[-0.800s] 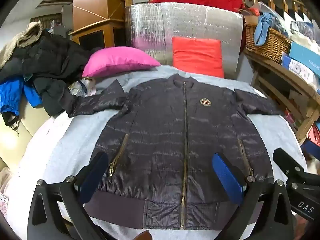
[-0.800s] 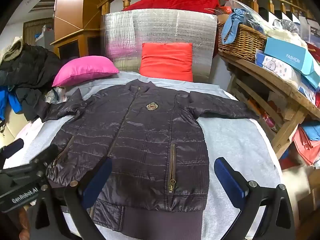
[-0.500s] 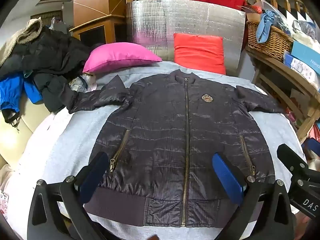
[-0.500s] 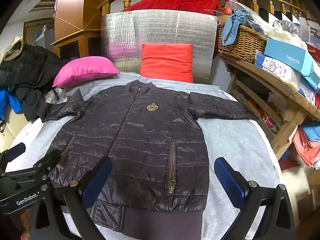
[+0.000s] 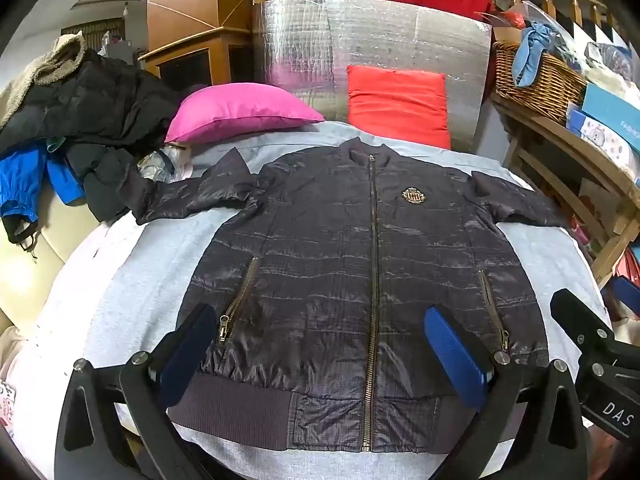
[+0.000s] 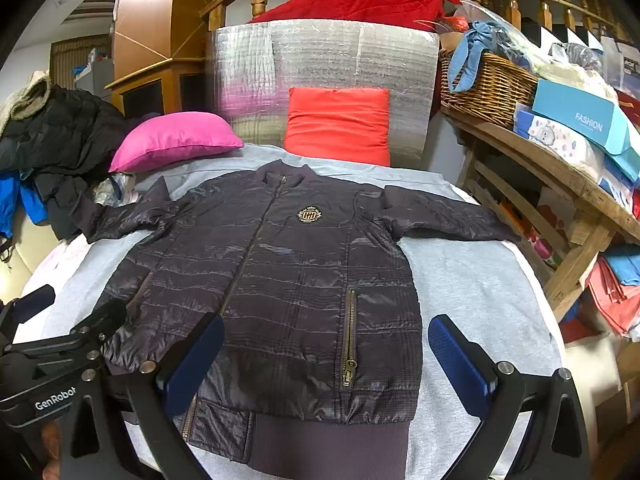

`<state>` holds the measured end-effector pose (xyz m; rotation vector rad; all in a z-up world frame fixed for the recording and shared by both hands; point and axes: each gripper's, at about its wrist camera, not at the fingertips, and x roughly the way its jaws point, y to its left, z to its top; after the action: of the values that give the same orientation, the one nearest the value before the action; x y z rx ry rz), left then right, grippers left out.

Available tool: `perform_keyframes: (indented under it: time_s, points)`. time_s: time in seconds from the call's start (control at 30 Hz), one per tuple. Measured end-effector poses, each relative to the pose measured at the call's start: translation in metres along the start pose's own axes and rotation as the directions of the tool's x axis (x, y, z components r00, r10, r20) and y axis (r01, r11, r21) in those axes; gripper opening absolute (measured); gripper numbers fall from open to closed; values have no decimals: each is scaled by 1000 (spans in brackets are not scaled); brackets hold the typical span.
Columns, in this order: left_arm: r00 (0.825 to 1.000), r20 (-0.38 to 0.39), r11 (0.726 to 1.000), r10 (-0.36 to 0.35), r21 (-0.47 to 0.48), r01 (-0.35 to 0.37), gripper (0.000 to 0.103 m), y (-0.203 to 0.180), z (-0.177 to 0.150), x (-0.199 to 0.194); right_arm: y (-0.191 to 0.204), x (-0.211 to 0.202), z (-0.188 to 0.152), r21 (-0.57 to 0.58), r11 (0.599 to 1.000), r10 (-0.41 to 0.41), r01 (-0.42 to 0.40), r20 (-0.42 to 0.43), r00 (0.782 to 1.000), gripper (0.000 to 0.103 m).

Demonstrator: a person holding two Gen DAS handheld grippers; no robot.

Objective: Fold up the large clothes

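A dark quilted zip jacket (image 5: 360, 272) lies flat, front up and zipped, on the grey sheet (image 5: 132, 280), with both sleeves spread out sideways. It also shows in the right wrist view (image 6: 280, 280). My left gripper (image 5: 320, 356) hovers above the jacket's hem, open and empty, blue pads wide apart. My right gripper (image 6: 328, 360) hovers over the hem's right part, open and empty. Each gripper's body shows at the edge of the other's view.
A pink pillow (image 5: 240, 110) and a red pillow (image 5: 400, 104) lie beyond the collar, before a silver foil panel (image 5: 372, 44). Dark clothes (image 5: 80, 108) are piled at the left. A wooden shelf with a wicker basket (image 6: 488, 80) and boxes stands at the right.
Both grippers have drawn back and risen slightly, so the jacket sits a little lower and farther in view. The jacket has not moved. Jaws stay open.
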<state>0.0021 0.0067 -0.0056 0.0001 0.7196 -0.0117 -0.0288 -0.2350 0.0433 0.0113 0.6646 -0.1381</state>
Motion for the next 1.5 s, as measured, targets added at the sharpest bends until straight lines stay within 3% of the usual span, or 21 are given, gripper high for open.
perform_keyframes:
  time_s: [1.5]
  points:
    - [1000, 12, 1000, -9, 24, 9, 103, -10, -4, -7, -1, -7, -2, 2, 1000, 5, -5, 4, 1000, 103]
